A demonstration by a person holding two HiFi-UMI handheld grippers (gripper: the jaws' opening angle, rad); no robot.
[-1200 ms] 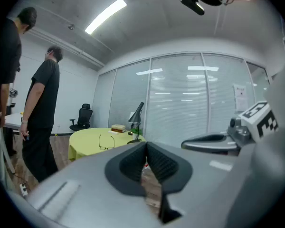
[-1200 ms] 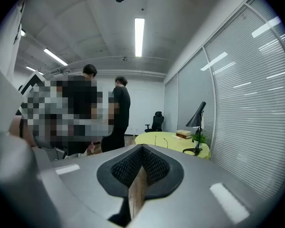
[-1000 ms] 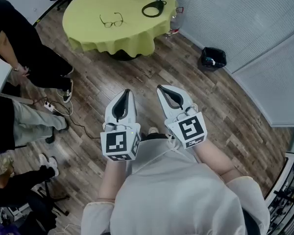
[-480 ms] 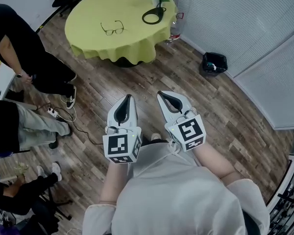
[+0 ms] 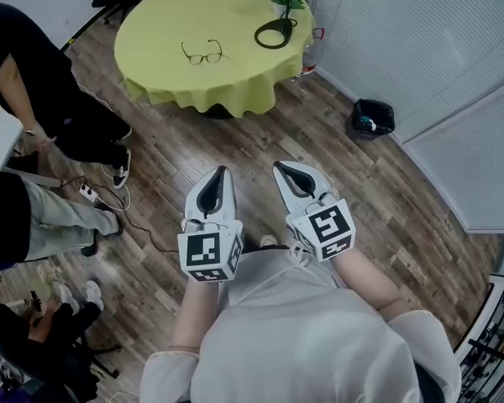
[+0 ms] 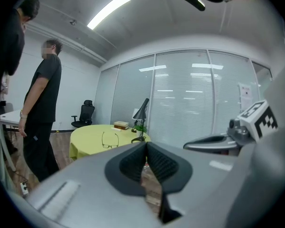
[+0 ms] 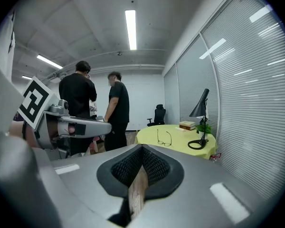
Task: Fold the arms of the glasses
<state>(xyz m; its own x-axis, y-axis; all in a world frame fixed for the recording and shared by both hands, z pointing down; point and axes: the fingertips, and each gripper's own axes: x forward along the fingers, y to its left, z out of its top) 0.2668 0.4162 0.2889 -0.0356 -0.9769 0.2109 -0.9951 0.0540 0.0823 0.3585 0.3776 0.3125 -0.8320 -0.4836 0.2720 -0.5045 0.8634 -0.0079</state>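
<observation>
In the head view, the left gripper [image 5: 221,172] and the right gripper [image 5: 278,167] hang side by side over the wooden floor [image 5: 260,141], well apart from the round bench [image 5: 235,82]. The glasses [image 5: 202,54] lie near the middle of the bench with their 2 arms open. In the left gripper view the jaws are pressed together on nothing, and the glasses are far ahead. The right gripper view shows the same: jaws together and empty. I judge that nothing of the task is done; both arms are left to fold.

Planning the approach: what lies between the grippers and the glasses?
Only bare wood floor, then yellow-green tablecloth, up to the glasses; the head view shows it.
</observation>
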